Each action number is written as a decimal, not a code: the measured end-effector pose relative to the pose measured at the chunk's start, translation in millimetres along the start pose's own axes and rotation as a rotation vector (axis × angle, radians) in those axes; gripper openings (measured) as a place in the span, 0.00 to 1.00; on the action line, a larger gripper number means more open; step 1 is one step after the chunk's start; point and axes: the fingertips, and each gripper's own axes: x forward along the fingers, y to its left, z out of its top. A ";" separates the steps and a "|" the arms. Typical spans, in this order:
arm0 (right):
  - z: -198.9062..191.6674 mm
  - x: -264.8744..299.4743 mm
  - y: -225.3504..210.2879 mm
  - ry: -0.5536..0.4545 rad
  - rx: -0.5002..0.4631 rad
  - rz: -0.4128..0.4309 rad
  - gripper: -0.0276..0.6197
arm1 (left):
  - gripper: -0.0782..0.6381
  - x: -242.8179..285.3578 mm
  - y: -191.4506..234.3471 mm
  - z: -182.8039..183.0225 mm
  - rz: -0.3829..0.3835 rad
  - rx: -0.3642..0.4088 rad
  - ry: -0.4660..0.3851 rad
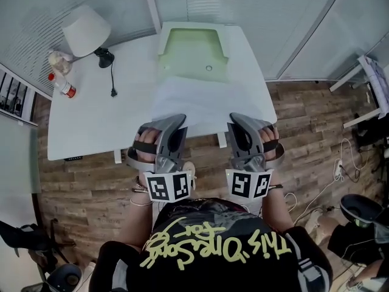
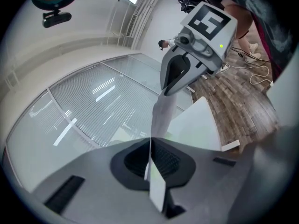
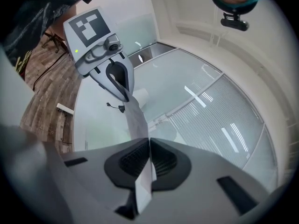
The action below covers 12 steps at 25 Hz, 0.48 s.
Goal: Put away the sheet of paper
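Head view: left gripper [image 1: 175,121] and right gripper [image 1: 238,121], jaws clamped on the near corners of the sheet of paper [image 1: 194,102], hold it taut over the bench [image 1: 91,120]. The green tray [image 1: 193,53] at twelve o'clock is likely its home.

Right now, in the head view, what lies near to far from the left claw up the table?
The left claw → sheet of paper → green tray.
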 end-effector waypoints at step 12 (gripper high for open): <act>2.2 39.3 -3.2 0.025 -0.007 0.006 0.06 | 0.12 27.8 17.0 -25.1 -0.019 -0.013 -0.015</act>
